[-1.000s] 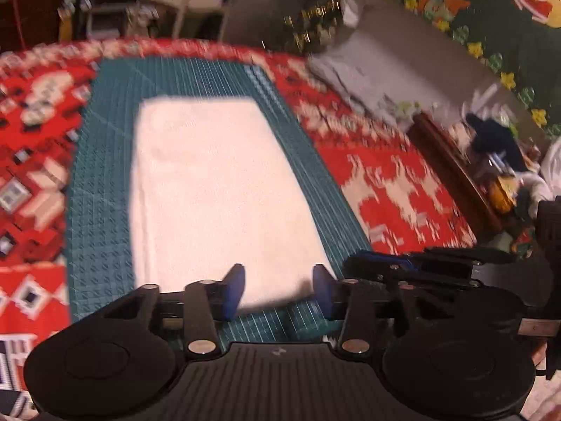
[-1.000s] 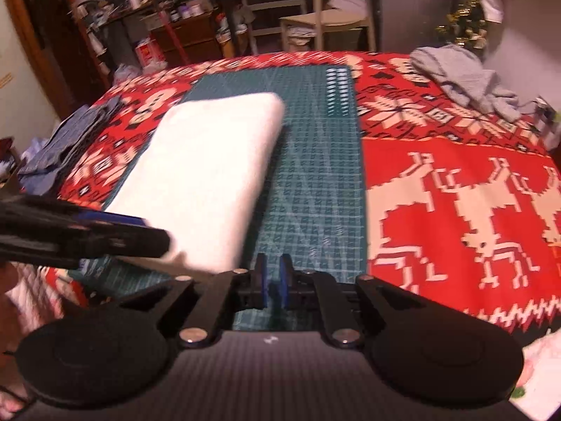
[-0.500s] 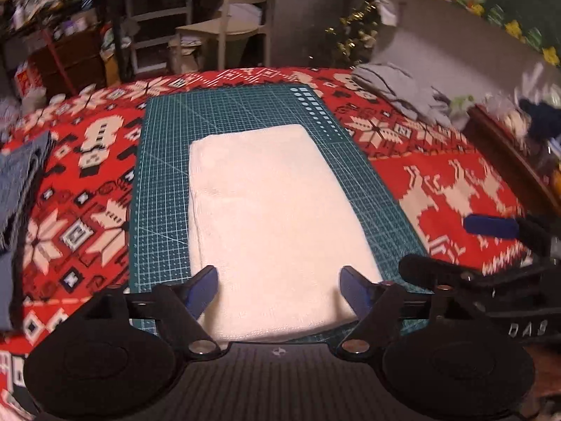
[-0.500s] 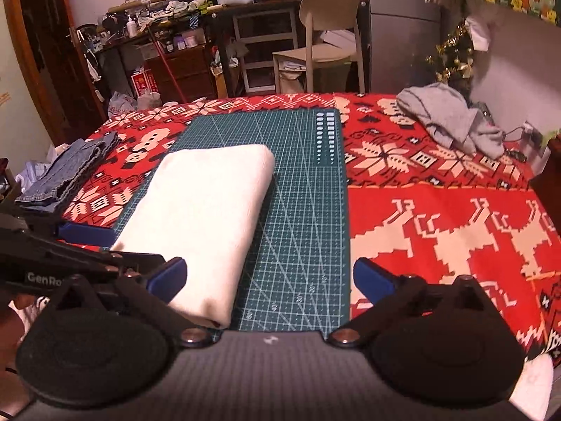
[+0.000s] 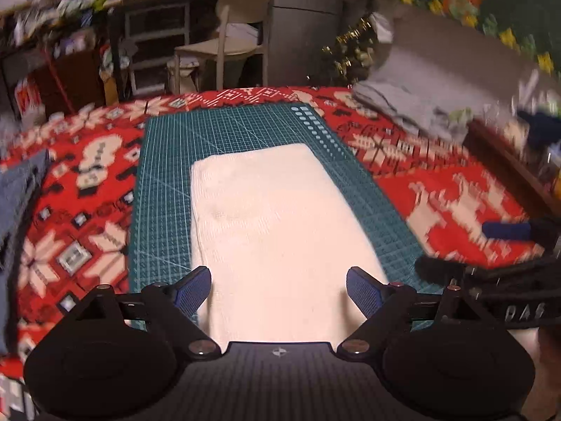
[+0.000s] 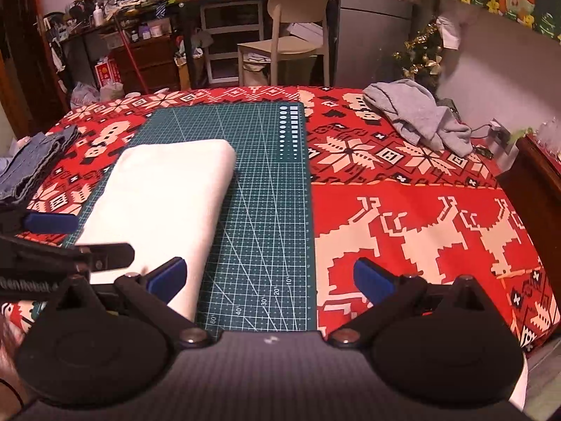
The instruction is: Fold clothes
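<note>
Both claws stand with their jaws wide apart and hold nothing. Left claw [image 5: 278,289] hangs over the near end of the white cloth [image 5: 277,231], with one blue pad on each side of the cloth's width; the pads seem to be above the fabric and not touching it, though the view does not settle this fully. Right claw [image 6: 270,277] hangs further right, over the bare green mat [image 6: 266,210], with its left pad just beside the cloth's right edge.

I judge that the claws are placed like this because they are free of the cloth and near the person, from where either one can reach the near end.

The cloth lies on the left half of the mat, its long side running from near to far. It is a neat, long rectangle, thick, with a rounded fold along its right side and straight edges, so it already lies folded and flat. Whether one more fold is wanted, I cannot tell from this moment.

Around the mat is the red blanket [image 6: 420,217]. A crumpled grey garment [image 6: 417,115] lies far right on it, and folded jeans [image 6: 31,165] lie at the left edge.
</note>
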`<action>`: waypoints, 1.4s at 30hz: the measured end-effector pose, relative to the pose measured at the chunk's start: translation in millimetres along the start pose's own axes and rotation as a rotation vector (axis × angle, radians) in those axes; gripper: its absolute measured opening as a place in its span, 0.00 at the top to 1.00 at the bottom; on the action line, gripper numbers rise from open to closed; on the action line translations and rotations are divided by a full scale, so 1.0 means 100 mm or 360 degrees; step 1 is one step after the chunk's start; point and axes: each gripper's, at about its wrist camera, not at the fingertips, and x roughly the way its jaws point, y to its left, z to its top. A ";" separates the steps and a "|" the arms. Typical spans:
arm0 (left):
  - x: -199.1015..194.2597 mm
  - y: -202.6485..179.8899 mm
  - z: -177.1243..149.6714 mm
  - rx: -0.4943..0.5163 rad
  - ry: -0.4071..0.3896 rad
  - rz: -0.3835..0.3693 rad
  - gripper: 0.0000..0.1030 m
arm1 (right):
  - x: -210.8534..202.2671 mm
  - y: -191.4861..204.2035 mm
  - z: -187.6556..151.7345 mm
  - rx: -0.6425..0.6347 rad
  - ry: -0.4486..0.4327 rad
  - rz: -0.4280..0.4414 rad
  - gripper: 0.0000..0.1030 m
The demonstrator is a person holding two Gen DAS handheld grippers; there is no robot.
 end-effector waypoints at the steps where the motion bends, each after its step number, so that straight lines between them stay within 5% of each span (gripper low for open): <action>1: -0.02 0.04 0.01 -0.0069 -0.0031 -0.0016 0.18 | 0.01 0.00 0.00 -0.0005 0.0007 -0.0006 0.01; 7: -0.02 0.16 0.13 -0.0065 -0.0103 0.0020 0.18 | 0.02 0.04 0.02 -0.0010 -0.0026 -0.0063 0.01; 11: -0.02 0.21 0.14 -0.0004 -0.0152 -0.0114 0.05 | 0.04 0.00 0.06 0.0012 -0.0065 -0.0045 0.01; 15: 0.04 0.21 0.18 0.0014 -0.0128 -0.0225 0.04 | 0.08 -0.06 0.08 0.0037 -0.0113 -0.0007 0.01; 19: 0.09 0.16 0.26 -0.0031 -0.0142 -0.0181 0.04 | 0.09 -0.15 0.13 0.0049 -0.0173 0.0088 0.01; 26: 0.14 0.02 0.45 0.0054 -0.0289 -0.0168 0.06 | 0.11 -0.13 0.25 -0.0049 -0.0252 -0.0056 0.01; 28: 0.20 0.00 0.50 0.0070 -0.0289 -0.0172 0.11 | 0.18 -0.14 0.29 -0.0066 -0.0237 -0.0100 0.01; 31: 0.31 0.00 0.57 0.0074 -0.0245 -0.0220 0.34 | 0.25 -0.17 0.35 -0.0056 -0.0229 -0.0067 0.06; 36: 0.54 0.02 0.66 0.0059 -0.0115 -0.0260 0.92 | 0.46 -0.22 0.43 -0.0008 -0.0170 -0.0013 0.36; 38: 0.62 0.00 0.68 0.0078 -0.0066 -0.0248 0.95 | 0.57 -0.25 0.47 0.0039 -0.0138 0.0028 0.47; 40: 0.69 -0.01 0.67 0.0087 -0.0028 -0.0254 0.99 | 0.68 -0.30 0.50 0.0082 -0.0106 0.0078 0.77; 42: 0.75 -0.03 0.64 0.0108 0.0003 -0.0246 1.00 | 0.79 -0.28 0.52 0.0046 -0.0093 0.0098 0.86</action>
